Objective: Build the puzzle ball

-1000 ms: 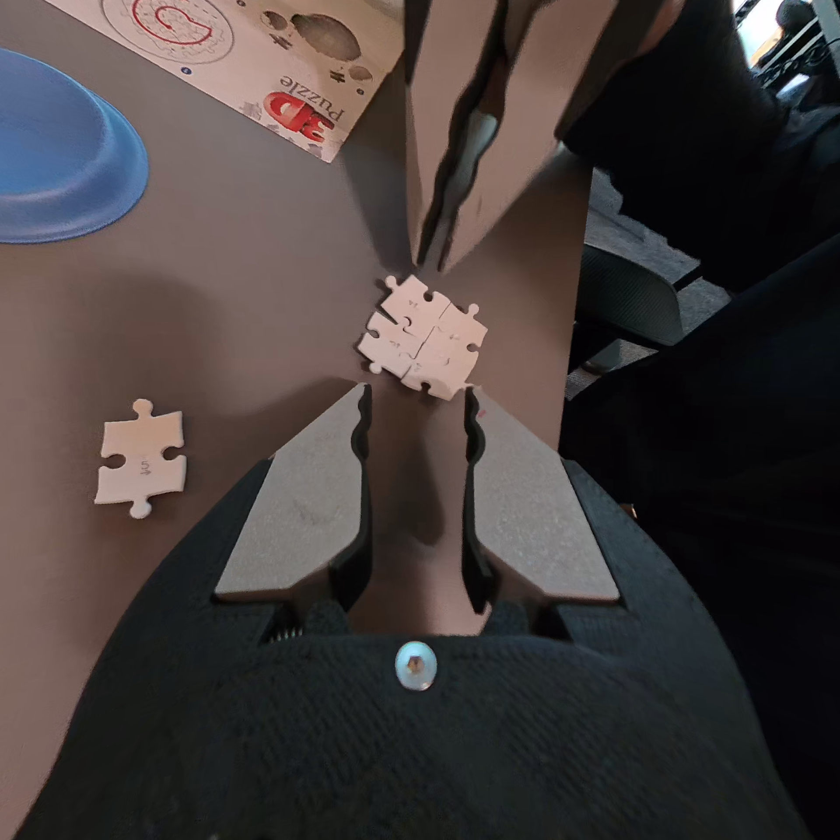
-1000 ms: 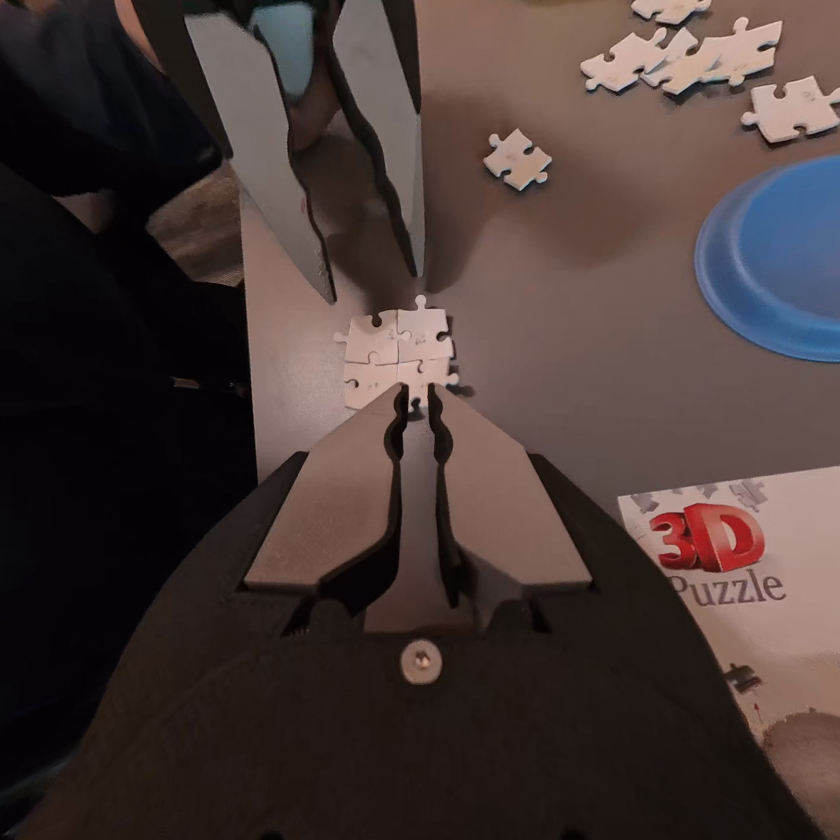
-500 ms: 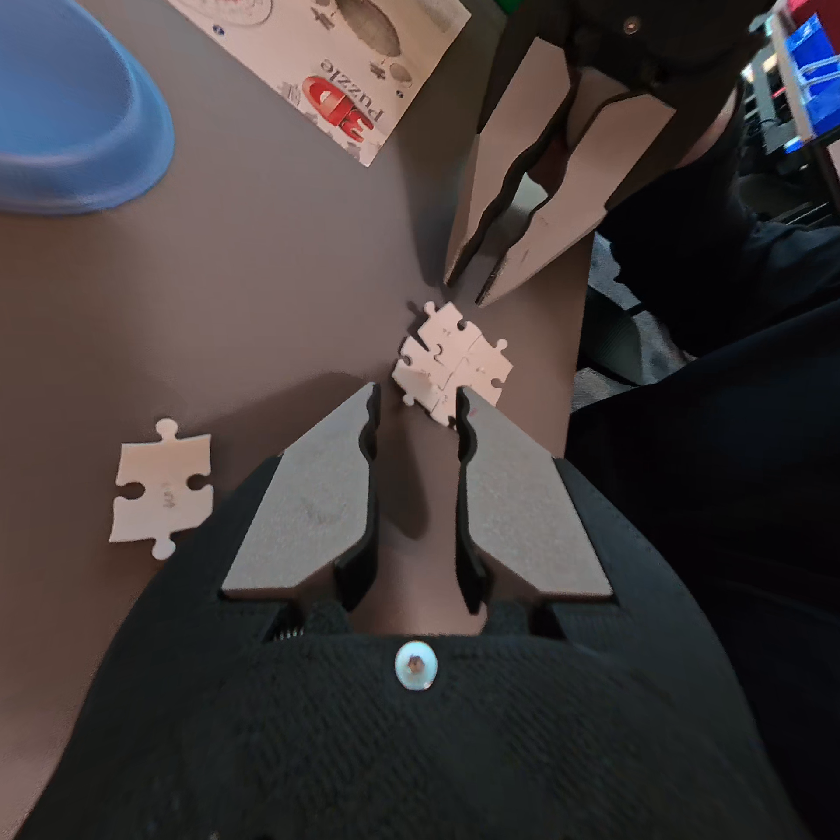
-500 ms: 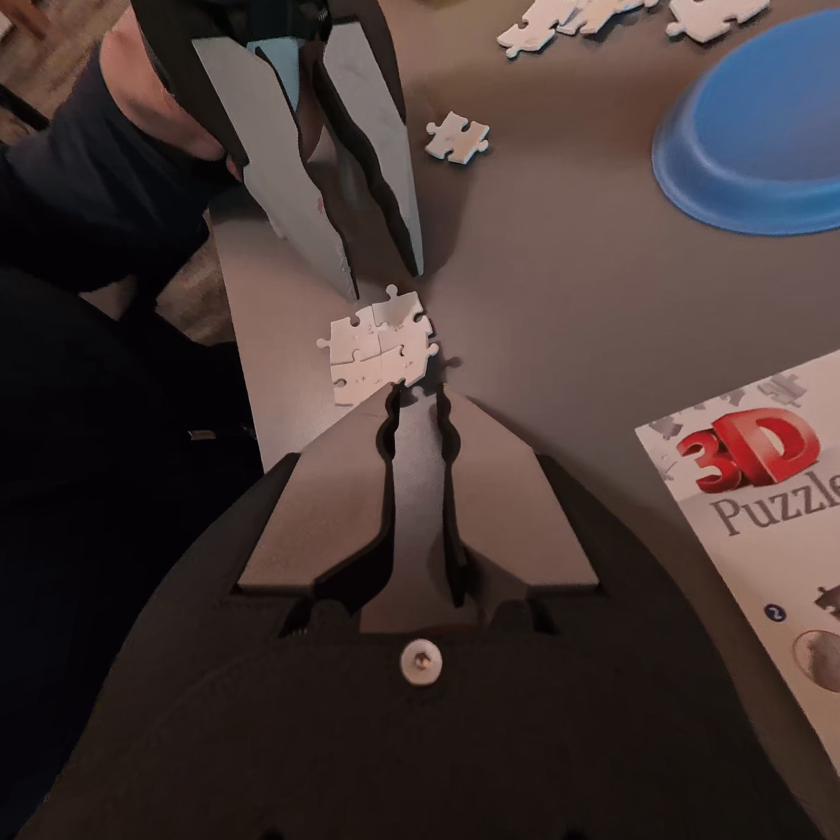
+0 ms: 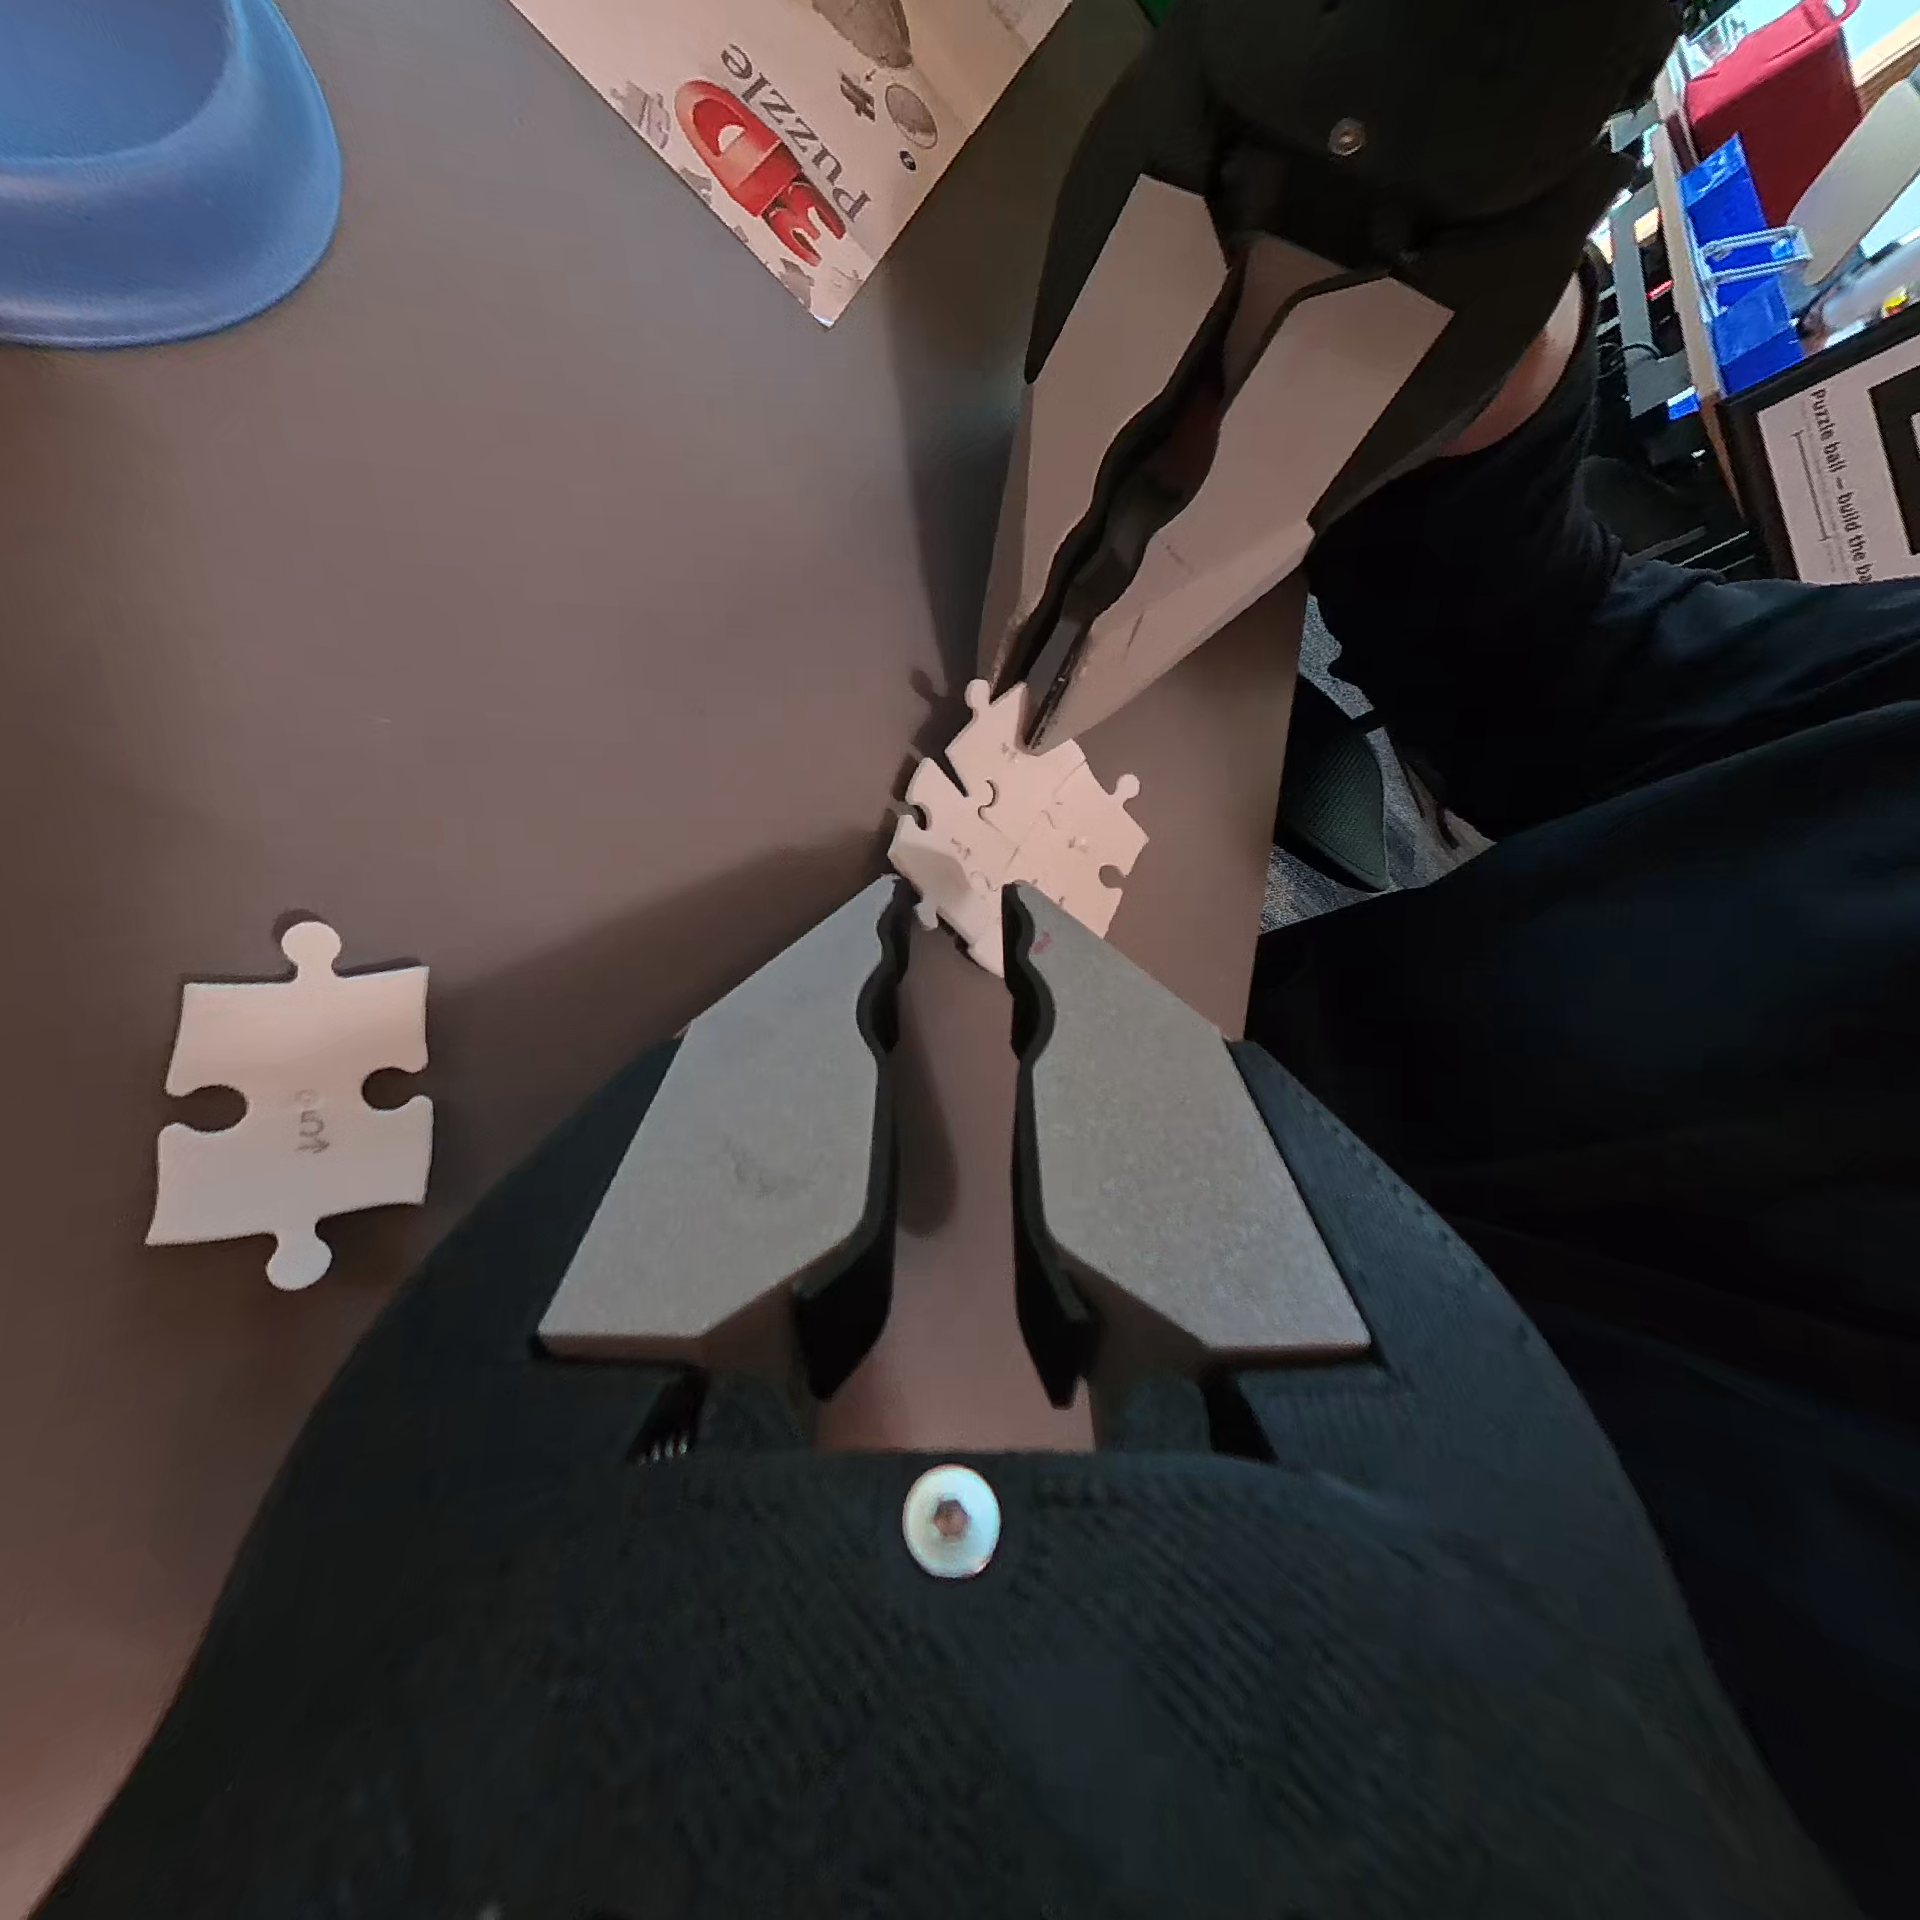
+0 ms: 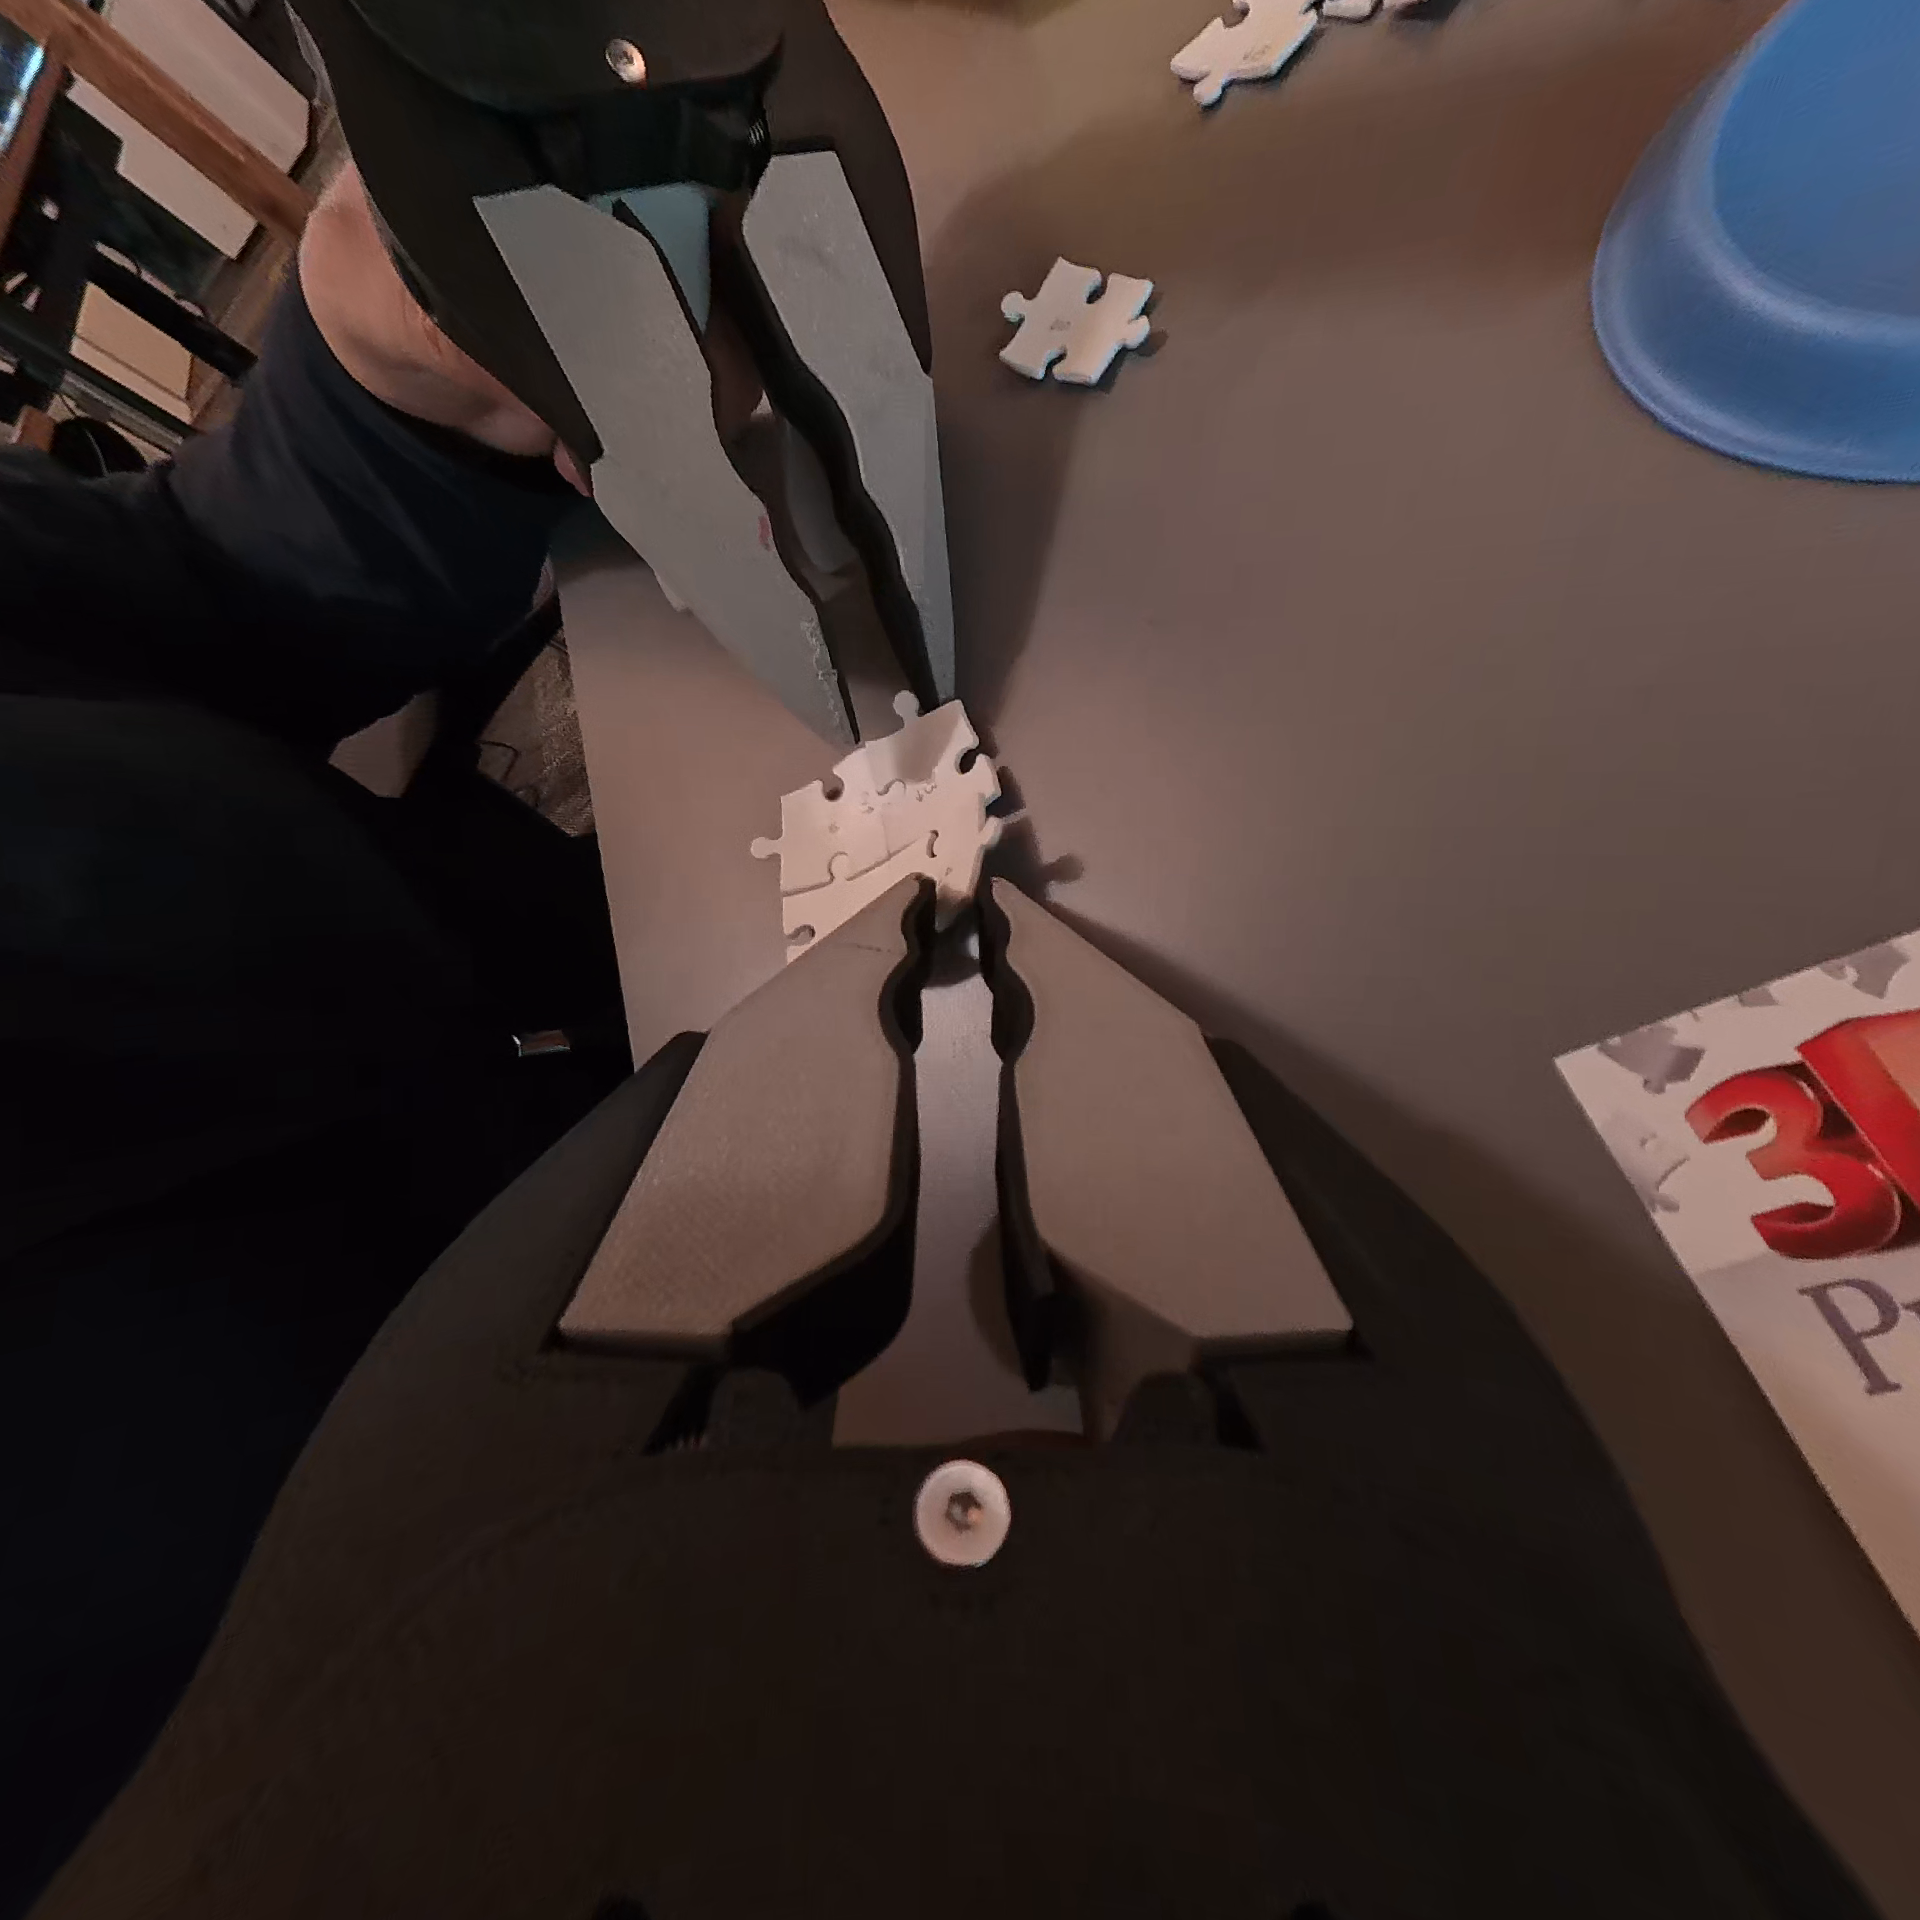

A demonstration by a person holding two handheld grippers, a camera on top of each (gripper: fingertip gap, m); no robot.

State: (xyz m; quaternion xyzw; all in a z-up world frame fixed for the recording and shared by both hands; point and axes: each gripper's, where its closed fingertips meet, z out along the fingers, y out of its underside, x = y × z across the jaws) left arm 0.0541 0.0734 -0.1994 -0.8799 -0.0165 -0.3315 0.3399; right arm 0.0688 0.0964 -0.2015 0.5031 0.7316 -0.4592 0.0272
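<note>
A joined cluster of white puzzle pieces [image 5: 1029,821] hangs tilted just above the dark table near its edge, with its shadow beneath. It also shows in the right wrist view [image 6: 883,821]. My left gripper [image 5: 953,912] is closed narrow on the cluster's near corner. My right gripper [image 6: 956,894] is shut on the opposite corner. Each gripper shows in the other's view, the left [image 6: 894,717] and the right [image 5: 1023,717], both pointing down at the cluster. A single loose piece [image 5: 296,1107] lies flat to the left; it also shows in the right wrist view [image 6: 1075,322].
An upturned blue bowl [image 5: 135,187] [image 6: 1787,291] sits farther in on the table. A printed puzzle leaflet [image 5: 821,125] [image 6: 1766,1195] lies flat. More loose pieces [image 6: 1247,42] lie at the far edge. The table edge [image 5: 1273,810] runs beside the cluster, with a person's dark clothing beyond it. My two grippers' fingertips are within a few centimetres of each other. About 9 cm separates my left fingertips from the single loose piece [image 5: 296,1107]. Seen from the right wrist view [image 6: 1076,326] as well.
Both grippers closed in on the cluster from opposite ends. The left jaws narrowed. The cluster went from lying flat to tilted and raised off the table.
</note>
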